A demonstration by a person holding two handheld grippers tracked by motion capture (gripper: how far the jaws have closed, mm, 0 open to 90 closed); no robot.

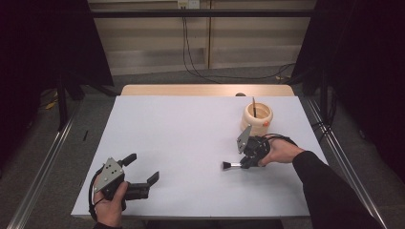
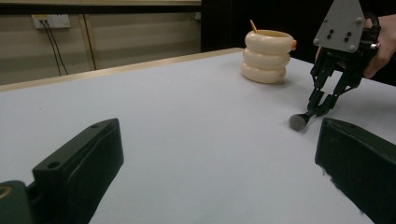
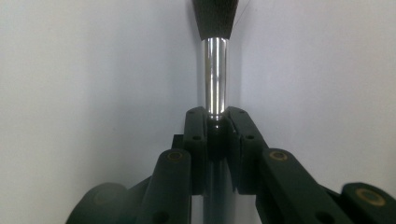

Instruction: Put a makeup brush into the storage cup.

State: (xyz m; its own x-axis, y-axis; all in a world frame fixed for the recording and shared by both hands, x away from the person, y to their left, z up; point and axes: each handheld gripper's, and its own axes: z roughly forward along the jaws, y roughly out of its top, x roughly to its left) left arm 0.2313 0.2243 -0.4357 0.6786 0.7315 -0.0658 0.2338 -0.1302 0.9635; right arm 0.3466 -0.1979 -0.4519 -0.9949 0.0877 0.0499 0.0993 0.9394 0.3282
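Gripping: the right gripper (image 1: 244, 163) was clenched on a makeup brush (image 1: 232, 165), its jaws pressed against the black handle just behind the shiny metal collar (image 3: 216, 74).
Brush: it lay low at the white table (image 1: 181, 143), bristle head (image 2: 297, 122) pointing away from the hand, near the right side and just in front of the holder; whether the tip touched the surface I could not tell.
Holder: a cream ribbed cup (image 1: 257, 117) stood upright near the far right corner, with one thin stick (image 1: 254, 106) already standing in it.
Left gripper: the left gripper (image 1: 143, 172) rested near the front left corner, jaws spread wide with nothing between them, well apart from the brush.
Done so far: by my reckoning, the grasp was secured and nothing more.
Left to do: the brush looked bound for the cup, so lifting it, turning it upright and dropping it in beside the stick all remained.
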